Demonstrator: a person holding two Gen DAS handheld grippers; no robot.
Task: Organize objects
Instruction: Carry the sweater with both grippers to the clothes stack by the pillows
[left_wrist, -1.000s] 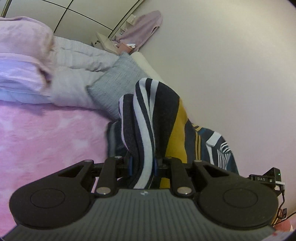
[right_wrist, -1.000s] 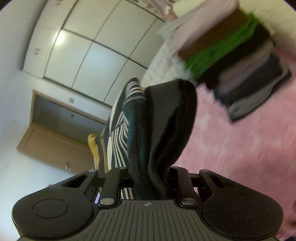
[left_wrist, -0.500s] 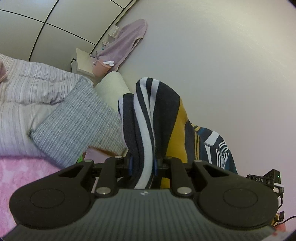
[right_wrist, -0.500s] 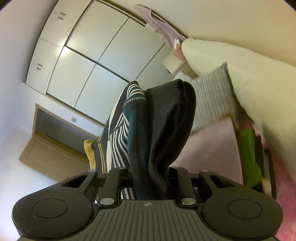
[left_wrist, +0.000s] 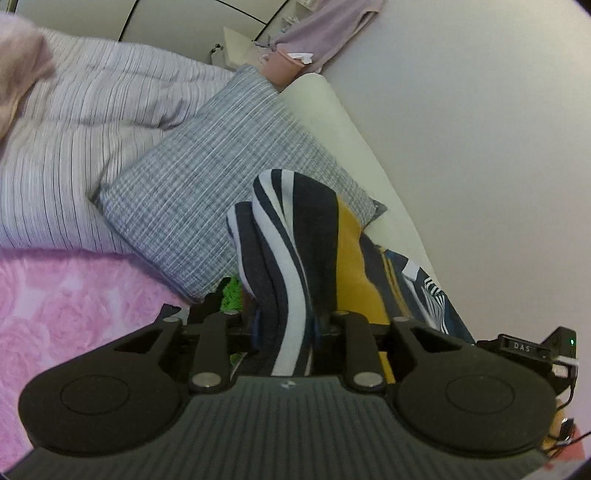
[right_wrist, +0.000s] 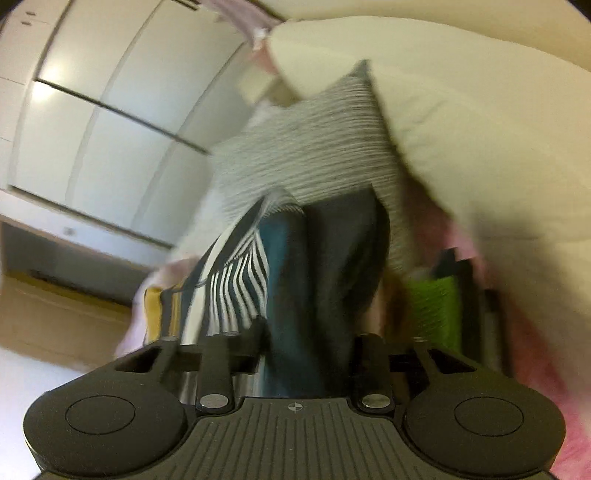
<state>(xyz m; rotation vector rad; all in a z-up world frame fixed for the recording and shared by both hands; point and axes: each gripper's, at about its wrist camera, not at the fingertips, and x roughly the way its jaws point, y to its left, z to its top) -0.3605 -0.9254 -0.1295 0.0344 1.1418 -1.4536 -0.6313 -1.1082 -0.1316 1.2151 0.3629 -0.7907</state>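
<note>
Soft dim indoor light; left view sharp; right view motion-blurred; fisheye bending, dark corners.

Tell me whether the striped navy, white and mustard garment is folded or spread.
Folded: the striped garment stands doubled in thick layers between both grippers.

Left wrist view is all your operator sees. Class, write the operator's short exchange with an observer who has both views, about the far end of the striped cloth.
Operator: I see striped cloth running off to my right. What has the far end?
Observer: Its dark teal end lies between the fingers of the right hand-held gripper. The jaws have just been opening, and blur hides whether the pads still press.
Operator: I catch only a sliver of green. What is it?
Observer: One bright layer in a pile of folded clothes, with dark layers beside it, on the pink blanket just right of that gripper.
</note>
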